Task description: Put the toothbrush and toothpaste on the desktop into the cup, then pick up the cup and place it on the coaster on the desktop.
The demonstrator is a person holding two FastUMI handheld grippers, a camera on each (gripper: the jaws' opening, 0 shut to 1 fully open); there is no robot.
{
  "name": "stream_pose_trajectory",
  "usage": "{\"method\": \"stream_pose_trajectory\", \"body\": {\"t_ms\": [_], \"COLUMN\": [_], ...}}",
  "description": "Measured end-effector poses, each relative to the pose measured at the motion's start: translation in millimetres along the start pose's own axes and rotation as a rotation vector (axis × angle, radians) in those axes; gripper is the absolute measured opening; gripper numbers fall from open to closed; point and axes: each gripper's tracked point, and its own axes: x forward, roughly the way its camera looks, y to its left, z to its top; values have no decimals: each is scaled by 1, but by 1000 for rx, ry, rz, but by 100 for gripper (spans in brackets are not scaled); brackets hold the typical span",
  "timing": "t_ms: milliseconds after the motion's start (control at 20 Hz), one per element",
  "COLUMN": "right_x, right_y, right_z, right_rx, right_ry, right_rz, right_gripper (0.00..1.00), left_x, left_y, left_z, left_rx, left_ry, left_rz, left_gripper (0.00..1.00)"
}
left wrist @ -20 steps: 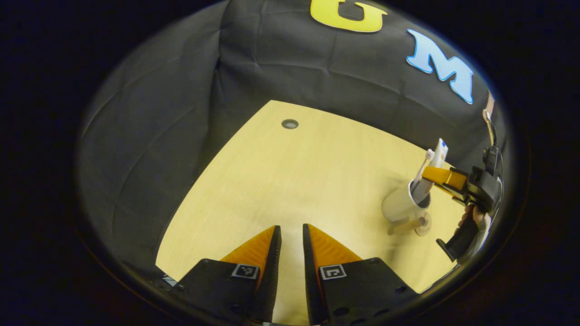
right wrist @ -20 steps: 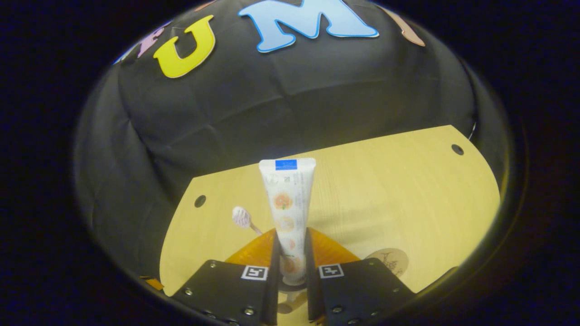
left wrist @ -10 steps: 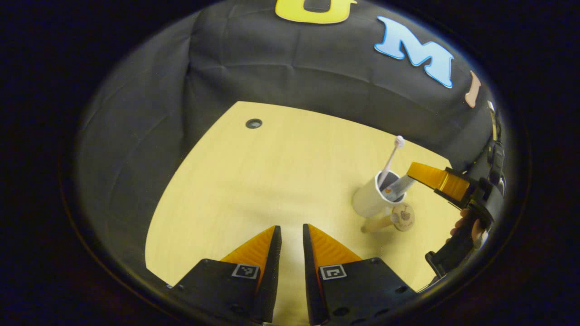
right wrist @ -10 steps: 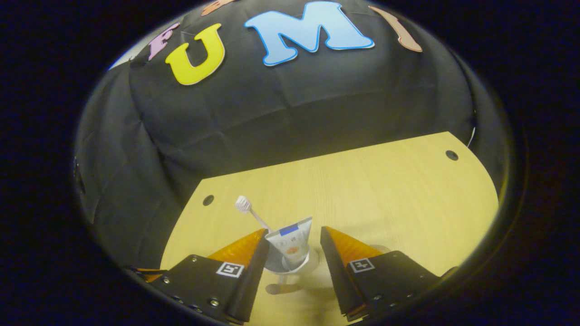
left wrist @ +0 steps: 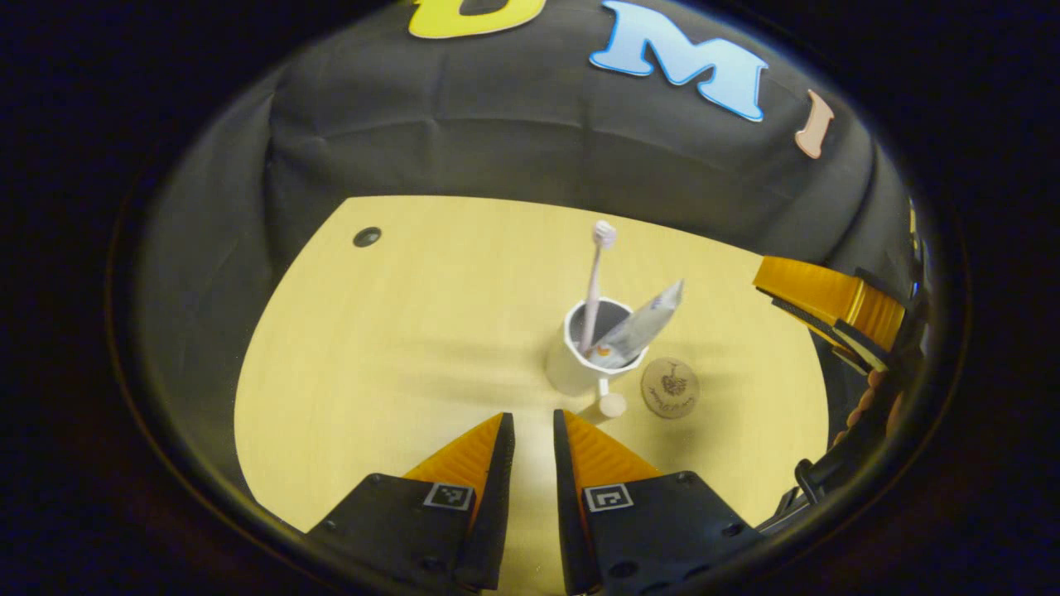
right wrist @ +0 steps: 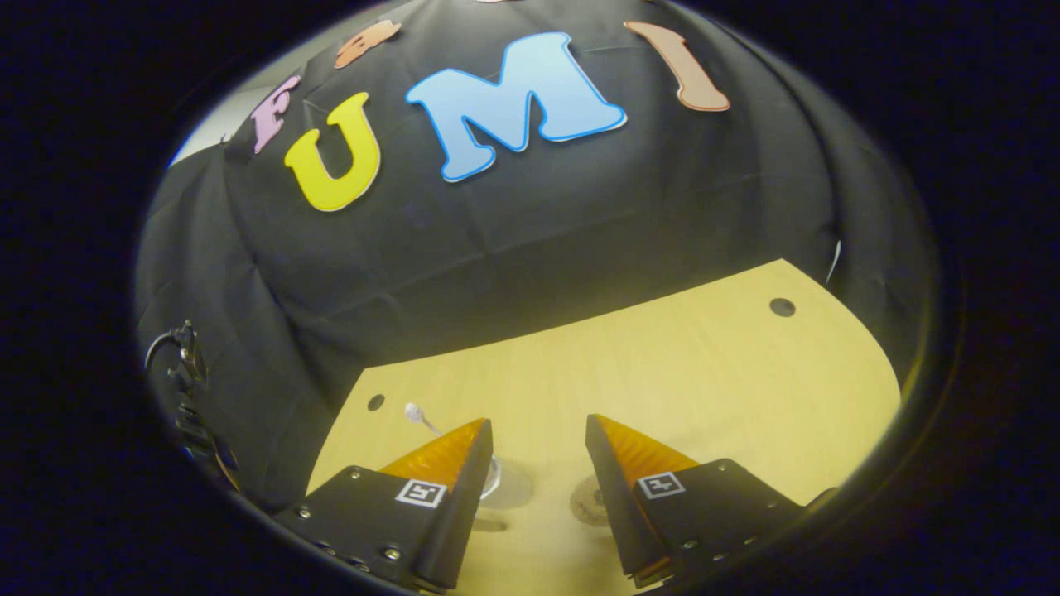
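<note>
On the wooden desktop (left wrist: 397,348) the cup (left wrist: 580,364) holds toothbrush (left wrist: 595,281) and toothpaste (left wrist: 646,319) (coaster (left wrist: 669,387) beside it); left gripper (left wrist: 534,430) nearly closed, right gripper (right wrist: 537,439) spread, both empty.

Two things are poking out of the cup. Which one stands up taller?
The toothbrush. It rises nearly straight out of the white cup, bristles on top. The toothpaste beside it leans sideways over the rim and ends lower.

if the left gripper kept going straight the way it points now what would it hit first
Probably the cup's handle, then the cup holding the toothbrush and toothpaste. They sit just ahead and slightly right of the left gripper. Depth is unclear, so it might reach bare desktop first.
</note>
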Motion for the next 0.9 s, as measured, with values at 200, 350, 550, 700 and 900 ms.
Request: {"method": "stream_pose_trajectory", "body": {"t_ms": [200,350,550,700,900], "right_x": [-16,-25,-34,-36,-36], "right_y": [-45,-74,-105,-128,-150], "right_z": [0,1,6,6,4], "right_rx": [40,65,83,93,116], "right_ry": [-5,-9,-17,-10,9], "right_rz": [-64,-104,-143,-173,-198], "right_gripper": [69,69,69,69,69], "left_x": [11,22,45,64,83], "left_y": [-14,-15,-19,-16,-15], "left_z": [-6,-12,-18,-22,-25], "left_rx": [48,64,54,73,95], "left_ry": [33,60,119,150,184], "left_rz": [-48,-43,-26,3,36], "left_gripper": [43,49,49,49,49]}}
